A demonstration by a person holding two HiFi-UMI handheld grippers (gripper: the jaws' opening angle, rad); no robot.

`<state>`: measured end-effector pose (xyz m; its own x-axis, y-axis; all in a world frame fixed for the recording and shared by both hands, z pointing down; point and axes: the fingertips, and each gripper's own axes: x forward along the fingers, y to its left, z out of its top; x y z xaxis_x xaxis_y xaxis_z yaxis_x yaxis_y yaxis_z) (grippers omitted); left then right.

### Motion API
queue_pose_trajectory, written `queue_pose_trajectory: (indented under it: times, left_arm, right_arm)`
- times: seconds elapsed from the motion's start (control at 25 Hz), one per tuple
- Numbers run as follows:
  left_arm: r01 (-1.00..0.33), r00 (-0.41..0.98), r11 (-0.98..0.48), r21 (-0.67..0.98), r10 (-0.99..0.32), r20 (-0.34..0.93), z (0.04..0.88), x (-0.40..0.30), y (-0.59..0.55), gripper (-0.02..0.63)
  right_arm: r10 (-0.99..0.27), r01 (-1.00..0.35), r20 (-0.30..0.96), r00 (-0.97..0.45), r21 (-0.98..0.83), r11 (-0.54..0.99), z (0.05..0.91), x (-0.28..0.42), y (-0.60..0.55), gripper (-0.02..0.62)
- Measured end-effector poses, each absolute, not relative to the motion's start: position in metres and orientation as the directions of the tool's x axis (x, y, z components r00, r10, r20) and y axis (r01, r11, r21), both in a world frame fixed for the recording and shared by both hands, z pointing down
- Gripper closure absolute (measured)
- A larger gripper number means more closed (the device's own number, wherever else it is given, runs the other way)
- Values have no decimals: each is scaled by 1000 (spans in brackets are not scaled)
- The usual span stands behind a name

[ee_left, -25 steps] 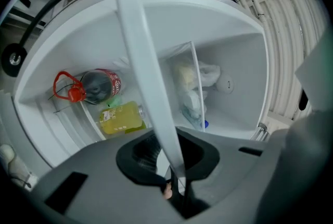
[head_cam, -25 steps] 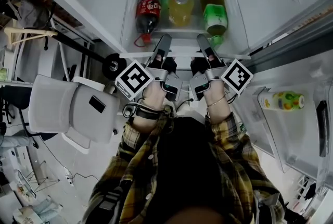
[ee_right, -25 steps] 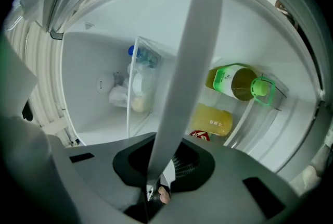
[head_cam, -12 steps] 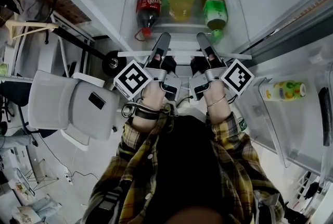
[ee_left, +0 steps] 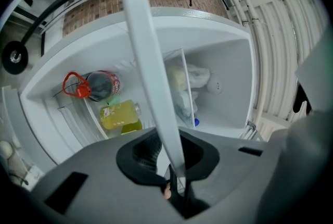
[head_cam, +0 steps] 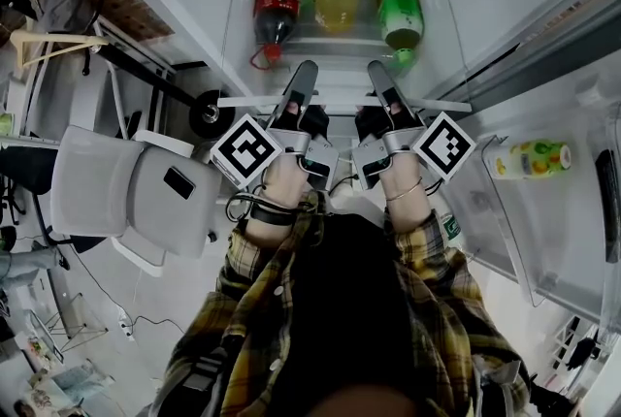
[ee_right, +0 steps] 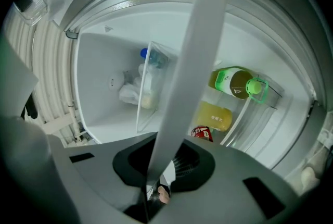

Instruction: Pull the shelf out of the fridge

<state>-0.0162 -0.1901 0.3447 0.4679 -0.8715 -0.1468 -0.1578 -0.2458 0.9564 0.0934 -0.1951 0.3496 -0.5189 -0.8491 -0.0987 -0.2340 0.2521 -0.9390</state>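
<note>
Shelf (head_cam: 247, 100) front edge runs left-right | left claw (head_cam: 304, 69), right claw (head_cam: 377, 69) clamp it

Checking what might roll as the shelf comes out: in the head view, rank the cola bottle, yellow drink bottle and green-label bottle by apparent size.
1. green-label bottle: looks largest.
2. cola bottle: only slightly smaller, so these two are near alike.
3. yellow drink bottle: clearly smallest as seen.
</note>
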Motion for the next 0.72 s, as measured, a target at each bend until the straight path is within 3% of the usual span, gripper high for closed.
queue_pose_trajectory:
  times: [0.72]
  left_arm:
    - [-166, 462, -233, 958, -877, -134, 347, -18, -190, 558]
  right_arm:
    - [-840, -220, -93, -535, -944, 244, 349, 92, -196, 545]
